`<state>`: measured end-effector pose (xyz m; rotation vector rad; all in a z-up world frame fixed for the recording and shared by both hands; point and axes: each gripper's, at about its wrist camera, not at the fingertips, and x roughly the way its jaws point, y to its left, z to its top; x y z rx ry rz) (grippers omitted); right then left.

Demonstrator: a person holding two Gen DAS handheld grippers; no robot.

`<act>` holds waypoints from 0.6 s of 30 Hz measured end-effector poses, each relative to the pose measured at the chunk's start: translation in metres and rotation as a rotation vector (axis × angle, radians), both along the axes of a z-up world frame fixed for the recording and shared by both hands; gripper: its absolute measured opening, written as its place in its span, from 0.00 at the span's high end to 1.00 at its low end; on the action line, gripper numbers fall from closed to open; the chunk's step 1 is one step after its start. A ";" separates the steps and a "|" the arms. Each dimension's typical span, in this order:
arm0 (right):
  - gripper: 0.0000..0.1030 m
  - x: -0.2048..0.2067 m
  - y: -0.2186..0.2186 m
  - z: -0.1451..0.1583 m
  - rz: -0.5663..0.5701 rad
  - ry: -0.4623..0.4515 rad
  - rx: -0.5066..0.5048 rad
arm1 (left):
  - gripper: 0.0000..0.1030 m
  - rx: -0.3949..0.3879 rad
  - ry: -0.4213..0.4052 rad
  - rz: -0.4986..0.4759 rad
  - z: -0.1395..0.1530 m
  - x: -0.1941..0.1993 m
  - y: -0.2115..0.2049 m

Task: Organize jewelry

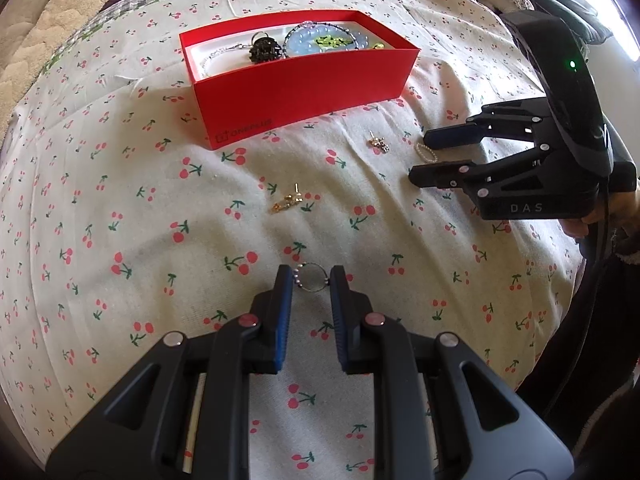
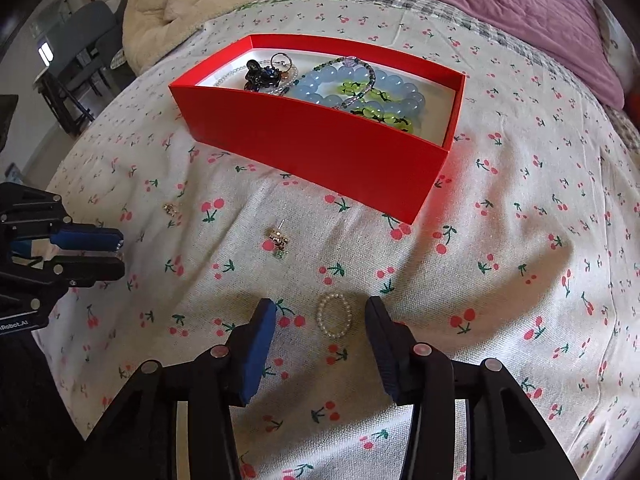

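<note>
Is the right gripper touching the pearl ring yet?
Apart. In the right wrist view the pearl ring lies flat on the cherry-print sheet between the right gripper fingers, with bare cloth showing on both sides of it.

Between my left fingers (image 1: 285,280) I see a thin, shiny metal ring (image 1: 314,277); between my right fingers (image 2: 267,312), a glossy pearl-bead ring (image 2: 334,316). Beyond both: matt red card box (image 2: 320,144) holding glassy beads (image 2: 320,88), on woven cherry-print cloth (image 2: 500,280).
</note>
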<state>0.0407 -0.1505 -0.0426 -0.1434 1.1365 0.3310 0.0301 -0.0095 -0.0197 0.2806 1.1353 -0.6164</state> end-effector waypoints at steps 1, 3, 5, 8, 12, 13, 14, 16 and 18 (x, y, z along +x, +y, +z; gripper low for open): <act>0.64 0.000 0.002 -0.001 0.003 0.002 0.001 | 0.80 -0.001 0.000 0.000 0.000 0.000 0.000; 0.77 -0.001 0.004 -0.003 0.010 0.001 0.006 | 0.80 -0.002 -0.001 0.001 0.000 0.000 0.000; 0.90 -0.001 0.005 -0.003 0.014 0.003 0.008 | 0.80 -0.003 -0.002 0.006 0.001 0.000 0.000; 0.97 0.000 0.001 -0.003 0.000 0.028 0.041 | 0.80 -0.003 -0.003 0.011 0.001 0.003 0.000; 0.97 0.004 -0.006 0.003 -0.027 0.044 0.106 | 0.80 -0.016 -0.013 0.023 0.007 0.006 -0.001; 0.98 0.004 -0.007 0.005 -0.031 0.042 0.119 | 0.80 -0.021 -0.015 0.026 0.009 0.007 -0.002; 0.98 0.004 -0.008 0.008 -0.037 0.039 0.133 | 0.80 -0.024 -0.018 0.027 0.010 0.008 -0.002; 0.98 0.004 -0.008 0.013 -0.043 0.026 0.148 | 0.80 -0.032 -0.026 0.029 0.015 0.009 -0.003; 0.97 0.002 -0.011 0.021 -0.055 0.017 0.171 | 0.80 -0.041 -0.033 0.034 0.019 0.011 -0.004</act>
